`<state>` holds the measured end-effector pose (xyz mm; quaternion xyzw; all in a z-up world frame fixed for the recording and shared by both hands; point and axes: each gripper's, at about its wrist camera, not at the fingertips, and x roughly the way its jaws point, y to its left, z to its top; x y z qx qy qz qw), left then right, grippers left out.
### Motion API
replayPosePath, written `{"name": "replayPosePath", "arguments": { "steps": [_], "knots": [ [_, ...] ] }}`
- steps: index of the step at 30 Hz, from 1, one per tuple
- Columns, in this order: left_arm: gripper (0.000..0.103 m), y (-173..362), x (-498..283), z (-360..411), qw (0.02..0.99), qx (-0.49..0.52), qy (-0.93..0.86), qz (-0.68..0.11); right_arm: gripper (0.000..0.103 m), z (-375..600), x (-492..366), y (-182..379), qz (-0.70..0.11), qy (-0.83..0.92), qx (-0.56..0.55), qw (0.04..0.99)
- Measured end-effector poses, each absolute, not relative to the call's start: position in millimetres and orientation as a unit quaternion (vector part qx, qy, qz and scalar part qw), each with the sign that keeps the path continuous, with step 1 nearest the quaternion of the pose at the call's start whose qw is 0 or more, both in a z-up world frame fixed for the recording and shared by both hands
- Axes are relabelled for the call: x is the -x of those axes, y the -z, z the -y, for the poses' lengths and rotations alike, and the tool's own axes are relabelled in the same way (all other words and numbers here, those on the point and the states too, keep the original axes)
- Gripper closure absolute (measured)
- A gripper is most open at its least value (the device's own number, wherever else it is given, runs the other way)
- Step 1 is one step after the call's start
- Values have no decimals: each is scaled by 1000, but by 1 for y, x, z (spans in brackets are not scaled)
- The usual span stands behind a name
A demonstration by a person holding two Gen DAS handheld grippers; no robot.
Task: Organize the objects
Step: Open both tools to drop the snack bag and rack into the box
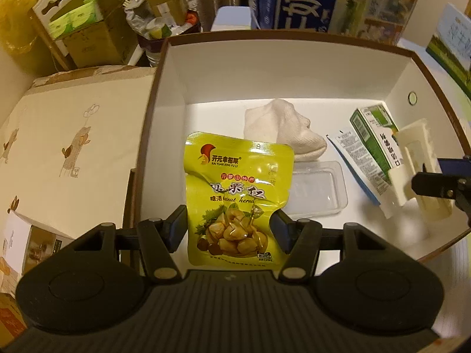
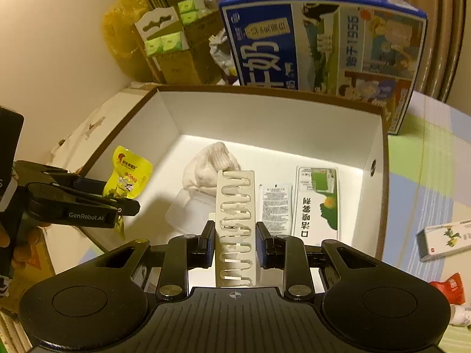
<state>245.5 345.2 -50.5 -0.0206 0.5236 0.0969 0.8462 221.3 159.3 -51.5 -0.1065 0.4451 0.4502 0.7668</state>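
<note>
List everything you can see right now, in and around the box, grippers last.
Storage box: 1, white inside, brown rim, centre.
Chestnut pouch: 1, yellow, over box's left side, in left gripper.
Slotted plastic tray: 1, cream, in right gripper.
Sock: 1, white, box floor, rear.
Clear blister tray: 1, box floor, centre.
Sachet: 1, white, left of green carton.
Spray carton: 1, green-white, box right.
Milk case: 1, blue, behind box.
Small carton: 1, white, table right.
Left gripper: black, clamping pouch.
Right gripper: black, around tray.
</note>
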Motion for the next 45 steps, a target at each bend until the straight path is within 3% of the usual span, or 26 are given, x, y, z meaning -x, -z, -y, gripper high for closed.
{"name": "replayPosePath", "arguments": {
  "steps": [8,14,34,45],
  "knots": [
    [44,60,-256,-333,837,-16,-86,-541,78,-161,-226,61,-459,-445,111,761],
    [32,59,-258,-335,837,-14,-82,-541,78,-162,-227,65,-468,-445,108,756],
    [26,49,-255,-333,844,-9,-81,-530,78,-167,-231,71,-482,-448,96,747],
    [22,34,-246,-327,855,-6,-76,-513,56,-154,-225,51,-456,-449,91,763]
  ]
}}
